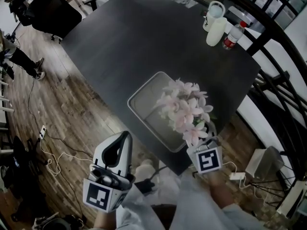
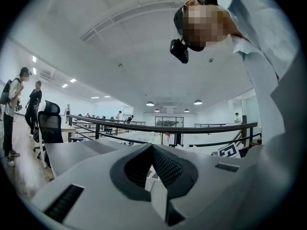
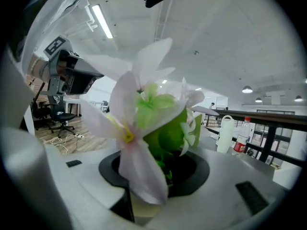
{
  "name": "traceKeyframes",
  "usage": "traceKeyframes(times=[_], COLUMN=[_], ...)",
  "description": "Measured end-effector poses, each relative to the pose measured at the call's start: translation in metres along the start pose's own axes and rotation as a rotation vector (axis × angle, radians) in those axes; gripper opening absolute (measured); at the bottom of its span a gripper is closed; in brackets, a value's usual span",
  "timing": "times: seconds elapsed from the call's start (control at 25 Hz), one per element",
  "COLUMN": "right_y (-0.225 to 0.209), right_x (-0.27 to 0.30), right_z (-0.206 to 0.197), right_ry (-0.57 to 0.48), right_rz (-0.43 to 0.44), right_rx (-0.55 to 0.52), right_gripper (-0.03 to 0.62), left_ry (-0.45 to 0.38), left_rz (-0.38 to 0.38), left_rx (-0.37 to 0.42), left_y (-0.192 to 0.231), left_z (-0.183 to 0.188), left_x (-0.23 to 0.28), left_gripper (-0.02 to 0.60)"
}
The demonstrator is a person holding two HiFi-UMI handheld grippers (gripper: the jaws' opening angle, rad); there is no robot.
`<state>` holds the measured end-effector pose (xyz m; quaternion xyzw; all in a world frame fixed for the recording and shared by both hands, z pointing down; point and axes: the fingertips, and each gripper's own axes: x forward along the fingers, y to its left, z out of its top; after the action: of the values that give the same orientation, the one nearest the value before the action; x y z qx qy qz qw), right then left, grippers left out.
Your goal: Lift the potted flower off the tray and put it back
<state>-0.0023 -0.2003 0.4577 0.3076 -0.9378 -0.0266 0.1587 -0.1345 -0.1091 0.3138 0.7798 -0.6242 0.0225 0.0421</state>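
R gripper (image 1: 210, 137) is clamped on the potted flower (image 1: 184, 110) over the tray (image 1: 144, 99); I can't tell if it's lifted yet. Put-back prob. remains. L gripper (image 1: 126, 137) closed, empty.

Pale pink flower (image 1: 184, 107), green leaves (image 3: 168, 133), grey tray (image 1: 144, 99), dark table (image 1: 134, 37), white left tool (image 1: 128, 134) w/ b&w marker cube (image 1: 100, 195)

1. We are seeing the left gripper (image 2: 154, 174) as smooth, matt white plastic, and its black pads (image 2: 168, 169) are showing a fine ribbed texture.
2. Between the right gripper's (image 3: 153, 186) jaws, the potted flower (image 3: 144, 128) is showing soft, matt, cloth-like petals and glossier green leaves.
3. Under those jaws, the tray (image 1: 146, 102) is looking like dull grey metal, and the table (image 1: 134, 37) beneath it is looking matt and dark.
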Motion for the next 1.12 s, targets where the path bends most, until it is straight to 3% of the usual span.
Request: traceKeyframes(times=[0.48, 0.72, 0.88, 1.12], right_y=[0.01, 0.009, 0.009, 0.009], right_x=[0.017, 0.018, 0.022, 0.023], right_z=[-0.034, -0.038, -0.04, -0.043], right_ry=[0.056, 0.047, 0.053, 0.067], right_rz=[0.051, 0.04, 0.029, 0.016], right_rx=[-0.054, -0.028, -0.007, 0.061], right_gripper=[0.173, 0.179, 0.207, 0.276], left_ry=[0.053, 0.068, 0.043, 0.068], left_rz=[0.023, 0.017, 0.009, -0.011], left_rx=[-0.006, -0.02, -0.005, -0.021], left_y=[-0.003, -0.006, -0.002, -0.001], left_z=[-0.014, -0.019, -0.015, -0.02], left_x=[0.004, 0.003, 0.006, 0.006], left_gripper=[-0.002, -0.002, -0.002, -0.002])
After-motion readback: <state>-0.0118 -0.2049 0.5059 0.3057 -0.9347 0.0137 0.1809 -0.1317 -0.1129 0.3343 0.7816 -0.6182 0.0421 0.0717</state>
